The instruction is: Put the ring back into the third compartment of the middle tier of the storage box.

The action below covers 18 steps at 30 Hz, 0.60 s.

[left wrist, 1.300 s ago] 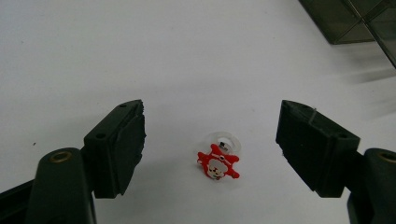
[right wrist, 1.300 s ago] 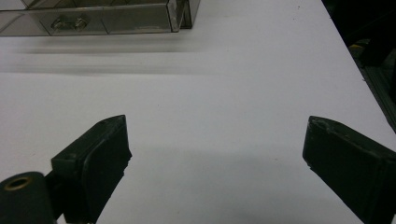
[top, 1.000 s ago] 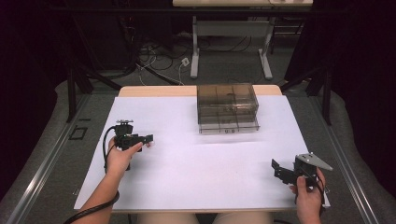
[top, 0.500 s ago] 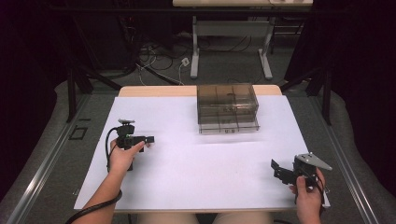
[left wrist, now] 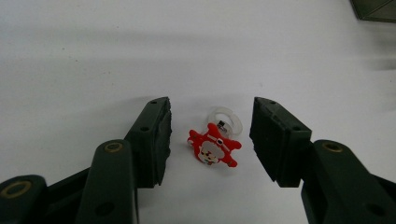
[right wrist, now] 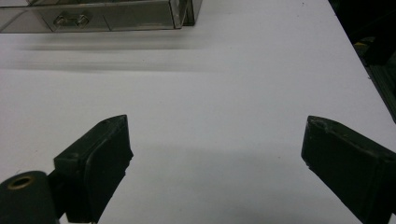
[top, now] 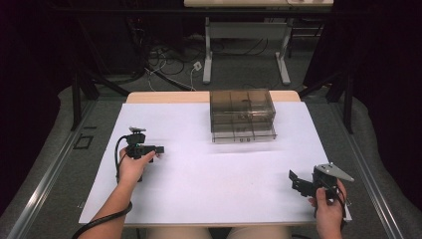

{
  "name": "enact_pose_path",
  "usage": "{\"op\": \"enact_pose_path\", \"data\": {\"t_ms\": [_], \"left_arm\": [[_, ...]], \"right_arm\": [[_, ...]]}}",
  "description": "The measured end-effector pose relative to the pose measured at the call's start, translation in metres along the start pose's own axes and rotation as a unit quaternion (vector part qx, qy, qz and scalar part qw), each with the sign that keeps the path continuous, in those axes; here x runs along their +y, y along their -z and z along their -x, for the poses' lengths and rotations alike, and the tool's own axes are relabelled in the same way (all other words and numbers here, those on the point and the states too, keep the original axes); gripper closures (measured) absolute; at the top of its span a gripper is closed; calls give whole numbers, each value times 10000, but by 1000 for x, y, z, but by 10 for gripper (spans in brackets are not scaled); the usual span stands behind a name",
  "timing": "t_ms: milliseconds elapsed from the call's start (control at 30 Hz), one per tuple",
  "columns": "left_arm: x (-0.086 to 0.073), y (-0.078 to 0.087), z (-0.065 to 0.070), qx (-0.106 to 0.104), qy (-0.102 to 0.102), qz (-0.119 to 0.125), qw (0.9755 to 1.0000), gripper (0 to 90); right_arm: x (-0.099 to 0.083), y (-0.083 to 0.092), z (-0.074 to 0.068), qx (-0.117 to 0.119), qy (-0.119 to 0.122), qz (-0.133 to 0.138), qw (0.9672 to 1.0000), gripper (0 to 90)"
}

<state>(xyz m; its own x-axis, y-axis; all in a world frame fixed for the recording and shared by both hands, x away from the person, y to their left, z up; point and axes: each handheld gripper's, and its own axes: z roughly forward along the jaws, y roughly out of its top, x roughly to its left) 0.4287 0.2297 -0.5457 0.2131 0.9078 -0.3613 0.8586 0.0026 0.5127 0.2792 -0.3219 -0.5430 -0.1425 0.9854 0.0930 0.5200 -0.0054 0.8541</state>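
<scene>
While the right gripper (top: 298, 181) sits low at the high view's lower right, its fingers (right wrist: 100, 158) spread wide over bare white worktop (top: 224, 184), the left gripper (top: 155, 149) at mid left has just been closing. Between its fingers (left wrist: 156, 135), touching neither, a red Santa ring (left wrist: 215, 147) lies on the worktop at the middle of the left gripper view. Farther back, upper centre, stands a smoky clear drawer box (top: 242, 114).

floor: grey carpet (top: 59, 164) | cables (top: 169, 55) | white desk frame (top: 246, 47) | surroundings dark
</scene>
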Motion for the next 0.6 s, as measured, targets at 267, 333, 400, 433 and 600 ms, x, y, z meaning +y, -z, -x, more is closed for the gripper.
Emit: {"op": "enact_pose_path", "data": {"t_ms": [267,333,400,433,600], "left_arm": [[0,-1,2,90,-30,11,10000,527],[0,-1,3,85,-49,-23,9999,551],[0,-1,4,95,-41,-49,9999,560],[0,-1,4,95,-41,-49,9999,566],[0,0,3,65,-74,-154,9998,609]], "right_arm": [[0,0,0,-6,-43,-5,10000,80],[0,0,0,5,-55,-6,10000,81],[0,0,0,14,-15,10,10000,81],[0,0,0,14,-15,10,10000,81],[0,0,0,1,5,-10,10000,81]]}}
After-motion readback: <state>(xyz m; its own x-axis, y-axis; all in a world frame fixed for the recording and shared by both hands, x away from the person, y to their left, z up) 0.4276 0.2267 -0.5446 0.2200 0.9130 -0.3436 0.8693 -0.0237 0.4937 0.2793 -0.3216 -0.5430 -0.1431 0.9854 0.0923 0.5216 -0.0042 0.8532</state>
